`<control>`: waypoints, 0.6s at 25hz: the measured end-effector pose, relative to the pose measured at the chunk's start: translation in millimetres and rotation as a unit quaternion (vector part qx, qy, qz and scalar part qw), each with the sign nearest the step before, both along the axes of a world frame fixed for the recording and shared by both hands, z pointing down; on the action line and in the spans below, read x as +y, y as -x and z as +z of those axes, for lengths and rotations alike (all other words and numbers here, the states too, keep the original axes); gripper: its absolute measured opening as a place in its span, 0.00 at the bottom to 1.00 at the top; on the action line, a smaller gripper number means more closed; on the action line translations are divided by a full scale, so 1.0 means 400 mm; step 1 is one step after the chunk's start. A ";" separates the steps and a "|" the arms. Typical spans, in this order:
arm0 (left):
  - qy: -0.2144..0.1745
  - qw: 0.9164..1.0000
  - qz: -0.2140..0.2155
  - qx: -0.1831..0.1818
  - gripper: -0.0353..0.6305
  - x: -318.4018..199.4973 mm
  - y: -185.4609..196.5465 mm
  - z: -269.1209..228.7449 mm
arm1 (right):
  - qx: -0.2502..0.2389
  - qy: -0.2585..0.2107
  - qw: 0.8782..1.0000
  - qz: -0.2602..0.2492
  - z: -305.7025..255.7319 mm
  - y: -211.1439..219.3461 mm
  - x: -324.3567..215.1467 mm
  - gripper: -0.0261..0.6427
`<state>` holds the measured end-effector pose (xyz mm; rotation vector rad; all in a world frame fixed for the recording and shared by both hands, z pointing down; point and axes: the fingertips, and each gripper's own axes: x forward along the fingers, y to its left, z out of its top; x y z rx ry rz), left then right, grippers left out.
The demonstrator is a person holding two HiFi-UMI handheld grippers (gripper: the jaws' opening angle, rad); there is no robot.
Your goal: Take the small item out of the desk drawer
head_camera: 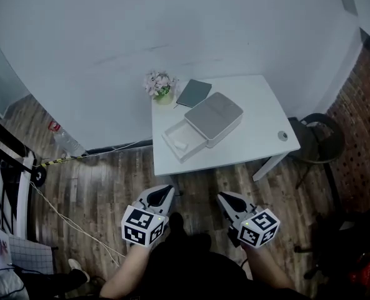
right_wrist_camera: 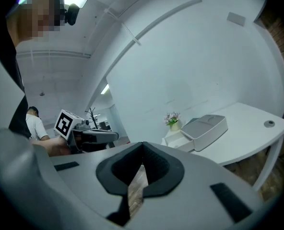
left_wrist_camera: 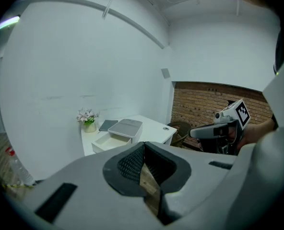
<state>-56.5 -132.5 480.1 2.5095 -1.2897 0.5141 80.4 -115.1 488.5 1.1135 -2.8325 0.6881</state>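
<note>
A small grey drawer unit [head_camera: 214, 117] stands on the white desk [head_camera: 260, 145]. Its drawer [head_camera: 172, 137] is pulled out toward the desk's front left, and a small white item [head_camera: 180, 145] lies inside. Both grippers hover over the wooden floor, well short of the desk. My left gripper [head_camera: 163, 193] and right gripper [head_camera: 226, 198] are side by side, each shut and empty. The left gripper view shows its jaws [left_wrist_camera: 143, 145] closed, with the drawer unit [left_wrist_camera: 128, 127] far ahead. In the right gripper view the jaws [right_wrist_camera: 142, 145] are closed too, and the drawer unit [right_wrist_camera: 209, 126] sits off to the right.
On the desk's back left are a small flower pot [head_camera: 160, 85] and a dark notebook [head_camera: 194, 92]. A small round object [head_camera: 282, 135] lies near the right edge. A dark chair [head_camera: 319, 139] stands right of the desk. A bottle [head_camera: 64, 140] and cables lie on the floor at left.
</note>
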 end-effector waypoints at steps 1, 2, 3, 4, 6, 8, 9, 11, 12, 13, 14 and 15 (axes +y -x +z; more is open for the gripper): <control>0.002 1.000 0.002 0.002 0.07 -0.016 0.000 0.005 | 0.004 0.004 1.000 0.000 0.008 0.001 -0.016 0.04; 0.003 1.000 0.004 0.004 0.07 -0.032 0.001 0.010 | 0.007 0.008 1.000 0.001 0.014 0.002 -0.032 0.04; 0.003 1.000 0.005 0.007 0.07 -0.050 0.004 0.015 | 0.009 0.010 1.000 0.001 0.020 0.006 -0.048 0.04; 0.003 1.000 0.005 0.010 0.07 -0.069 0.010 0.020 | 0.012 0.011 1.000 0.001 0.024 0.012 -0.065 0.04; 0.005 1.000 0.006 0.017 0.07 -0.114 0.027 0.036 | 0.020 0.011 1.000 -0.002 0.034 0.030 -0.103 0.04; 0.010 1.000 0.008 0.023 0.07 -0.169 0.048 0.053 | 0.029 0.014 0.999 -0.002 0.044 0.053 -0.147 0.04; 0.012 1.000 0.010 0.026 0.07 -0.199 0.059 0.057 | 0.033 0.015 0.999 -0.002 0.048 0.065 -0.173 0.04; 0.012 0.999 0.013 0.031 0.07 -0.264 0.082 0.057 | 0.040 0.020 0.999 -0.005 0.054 0.095 -0.229 0.04; 0.009 0.999 0.015 0.032 0.07 -0.298 0.095 0.053 | 0.044 0.022 0.999 -0.008 0.056 0.113 -0.260 0.04; 0.005 0.999 0.015 0.032 0.07 -0.332 0.108 0.050 | 0.049 0.023 0.998 -0.013 0.059 0.133 -0.292 0.04; 0.002 0.999 0.016 0.031 0.07 -0.366 0.122 0.049 | 0.056 0.024 0.998 -0.018 0.062 0.154 -0.325 0.04; 0.001 0.999 0.017 0.032 0.07 -0.396 0.135 0.051 | 0.066 0.026 0.997 -0.021 0.066 0.173 -0.358 0.04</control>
